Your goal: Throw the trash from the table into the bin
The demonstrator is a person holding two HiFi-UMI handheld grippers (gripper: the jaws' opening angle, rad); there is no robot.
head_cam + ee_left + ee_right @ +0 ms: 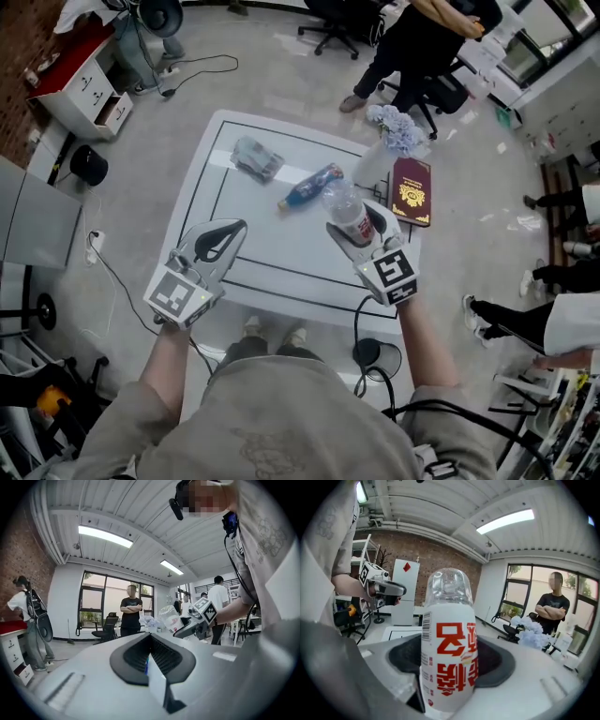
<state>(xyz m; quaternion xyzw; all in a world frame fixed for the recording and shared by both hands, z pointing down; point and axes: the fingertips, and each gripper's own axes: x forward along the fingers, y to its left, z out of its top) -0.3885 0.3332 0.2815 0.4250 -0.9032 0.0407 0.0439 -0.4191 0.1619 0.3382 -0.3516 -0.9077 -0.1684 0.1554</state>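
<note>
I am on the carry step. My right hand-held gripper (352,231) is clamped on the clear bottle with the red-printed label (449,663), jaws wide round its body. The bottle stands up between them above the near right part of the desk (281,267).

The next move, I judge, is to swing it off the desk and over the bin. I cannot pick the bin out for sure; the dark round thing (89,165) on the floor to the left may be it.

My left hand-held gripper (217,240) hovers over the desk's near left, jaws drawn together with nothing in them.

More trash lies beyond: a blue bottle (309,187) on its side, just past the held one, and a crumpled clear wrapper (256,157) farther left.
</note>
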